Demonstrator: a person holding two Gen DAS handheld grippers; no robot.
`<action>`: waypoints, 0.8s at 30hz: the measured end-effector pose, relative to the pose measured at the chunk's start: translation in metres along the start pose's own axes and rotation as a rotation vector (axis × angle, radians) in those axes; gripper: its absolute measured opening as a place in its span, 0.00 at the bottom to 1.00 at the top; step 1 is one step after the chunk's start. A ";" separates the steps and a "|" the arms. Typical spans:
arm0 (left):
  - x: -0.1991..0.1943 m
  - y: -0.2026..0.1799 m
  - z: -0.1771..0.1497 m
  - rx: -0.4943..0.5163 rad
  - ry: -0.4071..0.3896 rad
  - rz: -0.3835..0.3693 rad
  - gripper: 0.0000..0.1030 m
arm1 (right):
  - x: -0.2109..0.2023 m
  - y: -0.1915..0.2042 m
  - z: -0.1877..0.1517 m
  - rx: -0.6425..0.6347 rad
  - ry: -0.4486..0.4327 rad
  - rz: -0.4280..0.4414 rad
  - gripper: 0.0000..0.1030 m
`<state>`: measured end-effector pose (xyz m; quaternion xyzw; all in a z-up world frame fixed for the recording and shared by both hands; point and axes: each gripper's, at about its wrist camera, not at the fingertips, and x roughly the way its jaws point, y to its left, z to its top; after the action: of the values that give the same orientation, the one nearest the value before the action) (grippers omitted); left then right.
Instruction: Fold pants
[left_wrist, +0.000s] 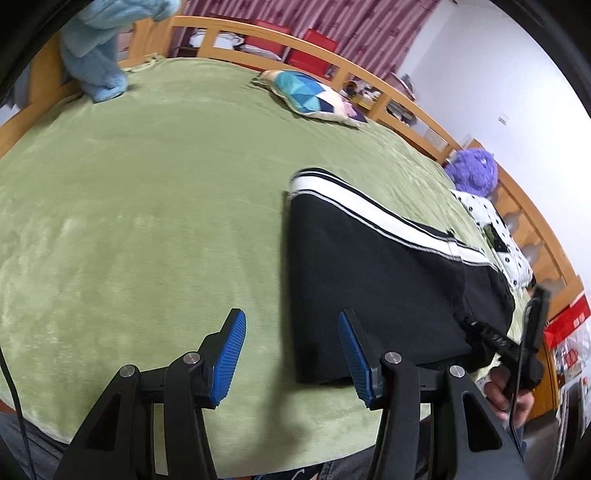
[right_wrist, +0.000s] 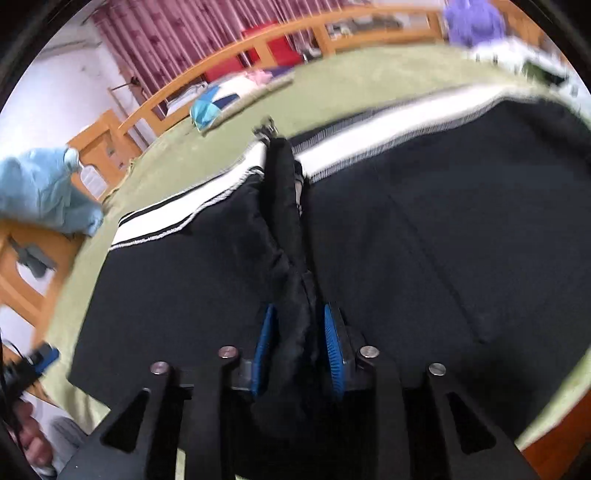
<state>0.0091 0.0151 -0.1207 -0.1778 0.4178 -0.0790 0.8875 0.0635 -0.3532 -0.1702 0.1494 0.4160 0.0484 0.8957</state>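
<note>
Blue ribbed pads of the left gripper (left_wrist: 291, 354) stand apart over bare green blanket (left_wrist: 147, 184), nothing between them, just beside the near left corner of the pants (left_wrist: 369, 288). Seen from the right wrist, the right gripper (right_wrist: 299, 350) has its jaws set narrowly around a raised ridge of black cloth; the fabric fills most of the gap, but whether the pads actually press it cannot be told through the blur.

Black with a white side stripe (left_wrist: 369, 210), the pants lie on the bed's right half, apparently already doubled into a broad panel, their left edge straight and square. A person's hand (left_wrist: 509, 391) holds the right tool at the near right corner.

Judged by the way it bunches and sags, the cloth is soft, limp and light, with no stiffness to carry a fold by itself; it will likely drag on the plush blanket rather than slide. Best holds appear to be the corners and the thicker seamed edges, pinched through every layer.

Farther back sit a patterned cushion (left_wrist: 314, 96), a light blue garment (left_wrist: 99, 48), a purple plush toy (left_wrist: 472, 170) and the wooden bed rail (left_wrist: 406, 107).
</note>
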 end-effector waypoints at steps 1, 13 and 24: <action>0.001 -0.006 0.001 0.013 -0.003 0.001 0.48 | -0.011 -0.001 0.000 0.015 -0.039 0.011 0.32; 0.063 -0.035 -0.025 0.147 0.117 0.127 0.52 | -0.037 0.013 -0.043 -0.201 -0.022 -0.016 0.40; 0.048 -0.023 0.014 0.081 0.065 0.046 0.52 | 0.001 0.030 0.043 -0.215 -0.069 0.062 0.49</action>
<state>0.0509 -0.0164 -0.1379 -0.1295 0.4467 -0.0813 0.8815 0.0978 -0.3341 -0.1354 0.0669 0.3726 0.1152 0.9184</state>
